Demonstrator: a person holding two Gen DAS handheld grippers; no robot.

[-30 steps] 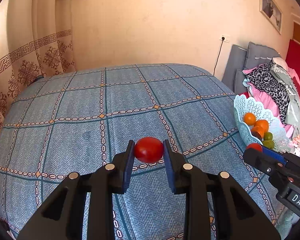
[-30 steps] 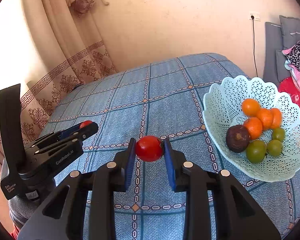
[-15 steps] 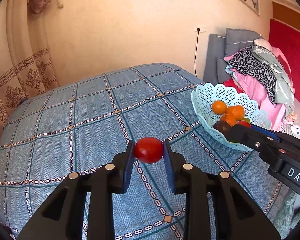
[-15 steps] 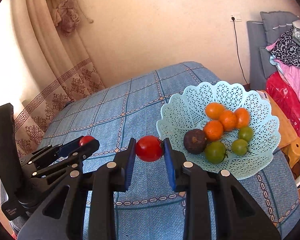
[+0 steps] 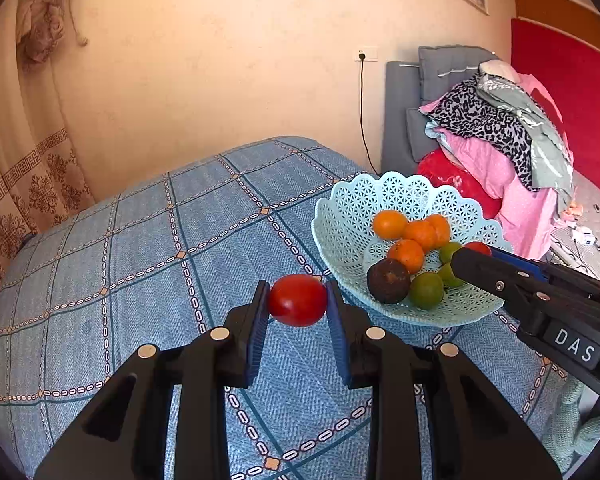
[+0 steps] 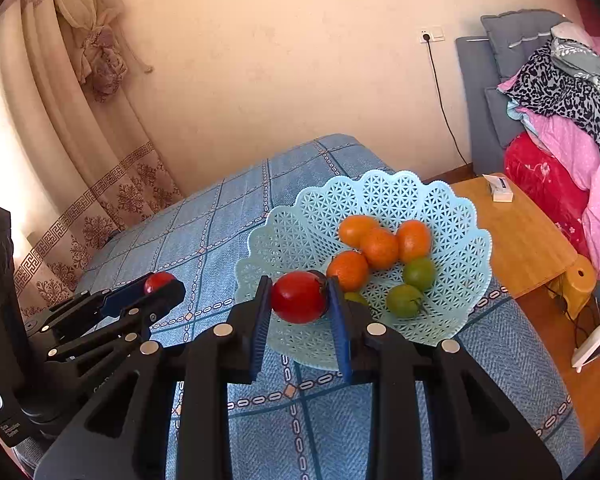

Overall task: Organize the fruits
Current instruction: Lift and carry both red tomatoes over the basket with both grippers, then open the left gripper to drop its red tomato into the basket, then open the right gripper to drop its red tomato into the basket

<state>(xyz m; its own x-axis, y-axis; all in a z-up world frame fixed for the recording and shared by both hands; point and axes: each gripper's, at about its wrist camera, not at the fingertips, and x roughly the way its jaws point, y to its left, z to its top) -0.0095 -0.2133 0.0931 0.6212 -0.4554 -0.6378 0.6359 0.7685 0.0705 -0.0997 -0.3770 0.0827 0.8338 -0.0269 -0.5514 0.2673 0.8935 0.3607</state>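
Observation:
My left gripper [image 5: 297,304] is shut on a red tomato [image 5: 297,299], held above the blue patterned tablecloth [image 5: 140,280], left of the light blue lattice basket [image 5: 340,232]. My right gripper [image 6: 300,300] is shut on a second red tomato [image 6: 299,297], held over the basket's [image 6: 292,240] near left rim. The basket holds several oranges [image 6: 378,246], green fruits [image 6: 404,300] and a dark brown fruit [image 5: 388,280]. The right gripper also shows in the left wrist view [image 5: 474,256], and the left gripper in the right wrist view [image 6: 162,286].
A wooden side table [image 6: 520,240] with a small white box [image 6: 500,190] stands right of the blue-covered table. A grey chair piled with clothes [image 5: 500,132] is behind it. Curtains [image 6: 80,120] hang at the left. A wall socket and cord [image 5: 366,56] are at the back.
Both grippers have moved right toward the basket with their tomatoes. The right gripper now holds its tomato over the basket's near rim; the basket looms larger in both views.

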